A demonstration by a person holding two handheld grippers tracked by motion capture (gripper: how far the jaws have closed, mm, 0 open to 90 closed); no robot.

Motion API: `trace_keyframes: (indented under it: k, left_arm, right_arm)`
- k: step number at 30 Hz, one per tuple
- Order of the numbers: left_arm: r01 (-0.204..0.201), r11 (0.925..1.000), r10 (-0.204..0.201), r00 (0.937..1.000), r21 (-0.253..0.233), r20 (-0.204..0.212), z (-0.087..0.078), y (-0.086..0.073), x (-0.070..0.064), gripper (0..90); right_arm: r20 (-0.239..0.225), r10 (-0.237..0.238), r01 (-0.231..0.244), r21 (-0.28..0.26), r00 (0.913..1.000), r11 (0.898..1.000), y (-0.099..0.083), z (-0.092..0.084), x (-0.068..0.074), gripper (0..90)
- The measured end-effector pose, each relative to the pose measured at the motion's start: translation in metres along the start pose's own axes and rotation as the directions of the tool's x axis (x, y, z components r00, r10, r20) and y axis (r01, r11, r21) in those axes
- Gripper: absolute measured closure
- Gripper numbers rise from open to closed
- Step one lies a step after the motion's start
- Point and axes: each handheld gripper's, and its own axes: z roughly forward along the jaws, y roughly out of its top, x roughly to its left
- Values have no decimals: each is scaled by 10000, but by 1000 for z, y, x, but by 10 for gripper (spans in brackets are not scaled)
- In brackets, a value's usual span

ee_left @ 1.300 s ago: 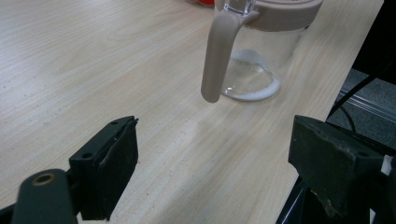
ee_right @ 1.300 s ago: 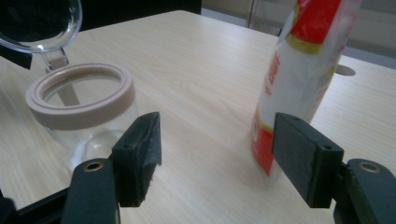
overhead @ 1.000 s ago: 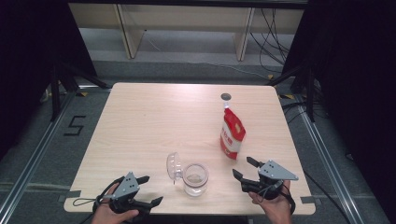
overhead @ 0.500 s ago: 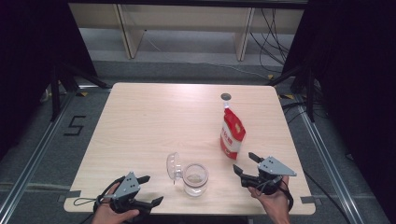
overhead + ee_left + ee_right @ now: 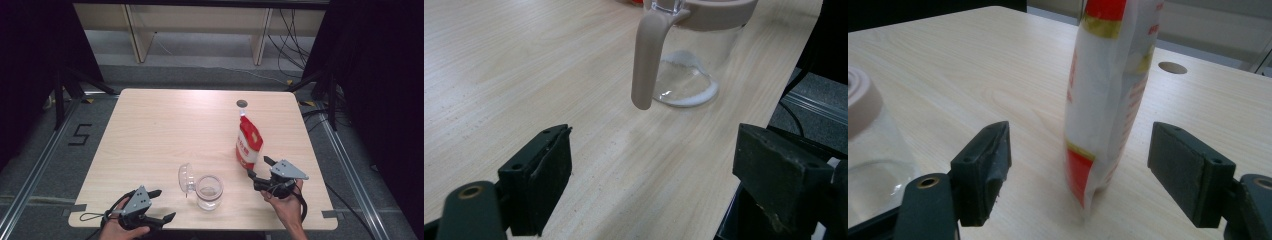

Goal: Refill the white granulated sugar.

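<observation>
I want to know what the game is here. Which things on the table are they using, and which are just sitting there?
Being used:
- red and white pouch, standing upright, lined up between the open fingers of the right gripper
- clear jar, lid flipped open, a little white stuff at the bottom
- left gripper, open, aimed at the jar

Just there:
- round hole in the table

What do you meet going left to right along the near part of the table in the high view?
Left gripper → open lid → glass jar → red and white bag → right gripper.
</observation>
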Motion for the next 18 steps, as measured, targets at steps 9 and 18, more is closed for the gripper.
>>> trace_keyframes:
  k: [9, 18]
  left_arm:
    - [-51, 10000, 51, 10000, -40, -66, 0, 0, 0, 157]
    - [-9, 10000, 9, 10000, -63, -71, 1, -1, 0, 157]
  right_arm:
    - [321, -43, 45, -44, 9995, 10000, 2, 21, -1, 265]
    - [420, 267, -261, -146, 9988, 9996, 2, 31, -3, 277]
